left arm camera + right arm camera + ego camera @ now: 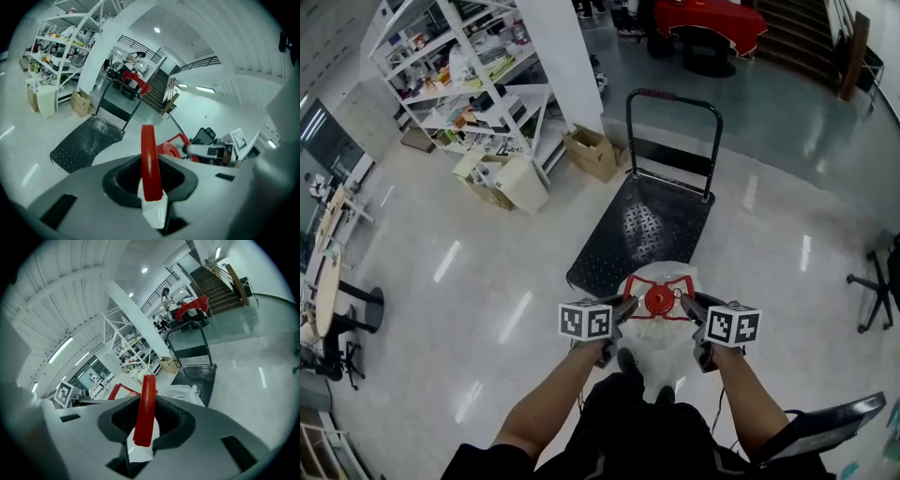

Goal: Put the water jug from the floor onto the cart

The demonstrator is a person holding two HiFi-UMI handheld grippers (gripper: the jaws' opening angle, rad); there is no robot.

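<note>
Here, 1 cart [642, 225], 1 water jug [658, 345], left claw [627, 306] and right claw [684, 302] tight on its handle [150, 157].

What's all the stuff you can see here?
jug: one, whitish with red handle, held at the cart's near end
cart: one, black, floor ahead
shelves: one rack, white, far left
boxes: several, brown or white, by shelves and pillar
pillar: one, white, beside the shelves
table: one, red cloth, far end
chair: one, black, right edge
left gripper: one, grey, fingers shut on jug handle
right gripper: one, grey, fingers shut on jug handle
</note>
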